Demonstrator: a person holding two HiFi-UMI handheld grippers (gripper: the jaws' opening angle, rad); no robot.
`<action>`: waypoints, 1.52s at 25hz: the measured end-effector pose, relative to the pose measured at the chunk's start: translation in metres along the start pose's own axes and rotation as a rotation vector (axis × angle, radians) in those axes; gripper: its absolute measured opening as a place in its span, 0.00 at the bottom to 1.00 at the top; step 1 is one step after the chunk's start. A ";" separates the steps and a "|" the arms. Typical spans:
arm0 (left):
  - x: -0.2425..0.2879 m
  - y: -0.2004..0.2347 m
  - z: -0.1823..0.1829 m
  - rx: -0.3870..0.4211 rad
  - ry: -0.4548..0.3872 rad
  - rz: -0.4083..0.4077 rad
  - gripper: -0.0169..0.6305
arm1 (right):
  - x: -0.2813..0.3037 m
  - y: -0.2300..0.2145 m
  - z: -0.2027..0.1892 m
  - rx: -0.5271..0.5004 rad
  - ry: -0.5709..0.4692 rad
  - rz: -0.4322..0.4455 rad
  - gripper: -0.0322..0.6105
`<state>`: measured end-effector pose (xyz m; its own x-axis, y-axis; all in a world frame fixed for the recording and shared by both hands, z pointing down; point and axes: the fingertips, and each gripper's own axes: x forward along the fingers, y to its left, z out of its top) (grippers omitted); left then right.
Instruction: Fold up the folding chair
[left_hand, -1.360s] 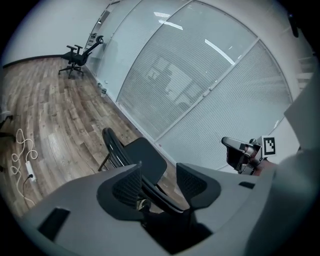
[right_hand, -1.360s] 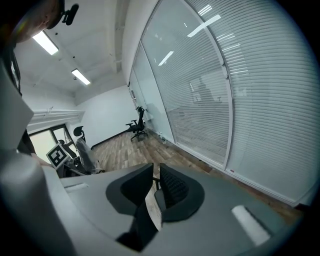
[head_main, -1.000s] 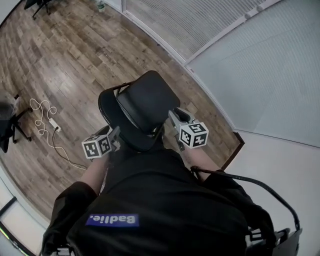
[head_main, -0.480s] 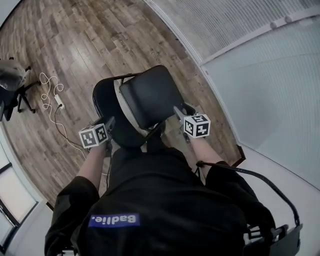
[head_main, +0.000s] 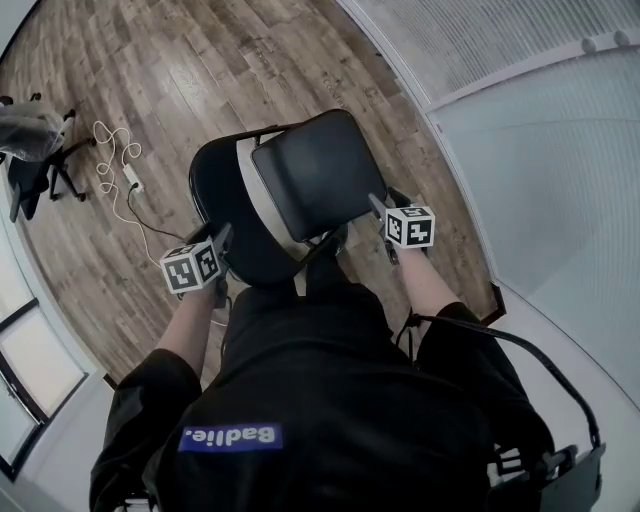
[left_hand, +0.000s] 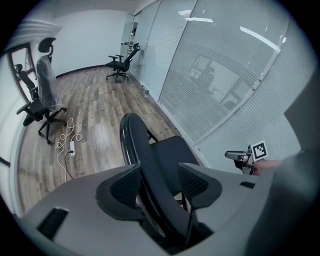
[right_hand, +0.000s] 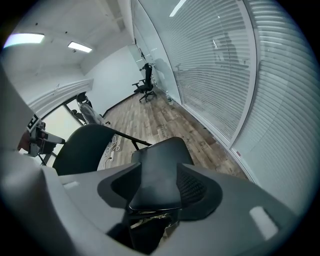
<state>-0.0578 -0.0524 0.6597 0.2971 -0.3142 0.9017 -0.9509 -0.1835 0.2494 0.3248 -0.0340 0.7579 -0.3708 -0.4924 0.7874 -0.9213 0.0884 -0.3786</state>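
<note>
The folding chair (head_main: 285, 215) stands at 12 o'clock from the person, its seat (head_main: 320, 170) tipped up beside the backrest (head_main: 222, 195). The left gripper (head_main: 220, 243) pinches the backrest rim at about 7 o'clock. The right gripper (head_main: 383, 207), at the seat's 4 o'clock corner, has just been opening its jaws, which now straddle the seat edge loosely. The left gripper should probably anchor the chair firmly while the right presses the seat flat against the backrest, pads clear of the closing gap.

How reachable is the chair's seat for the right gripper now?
Likely yes. The right gripper has just been opening its jaws, with the near edge of the seat between them and nothing in the way; the left gripper holds the backrest.
</note>
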 end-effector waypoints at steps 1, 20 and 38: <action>0.000 0.002 -0.002 -0.005 0.002 0.003 0.36 | 0.004 -0.002 -0.002 0.000 0.007 -0.001 0.35; 0.022 0.033 -0.027 -0.075 0.081 0.060 0.36 | 0.085 -0.062 -0.045 0.008 0.147 -0.010 0.35; 0.076 0.034 -0.025 -0.067 0.115 0.040 0.31 | 0.207 -0.154 -0.085 0.118 0.226 0.154 0.51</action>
<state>-0.0699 -0.0598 0.7456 0.2510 -0.2107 0.9448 -0.9665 -0.1088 0.2325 0.3804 -0.0756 1.0204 -0.5342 -0.2749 0.7994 -0.8371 0.0398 -0.5457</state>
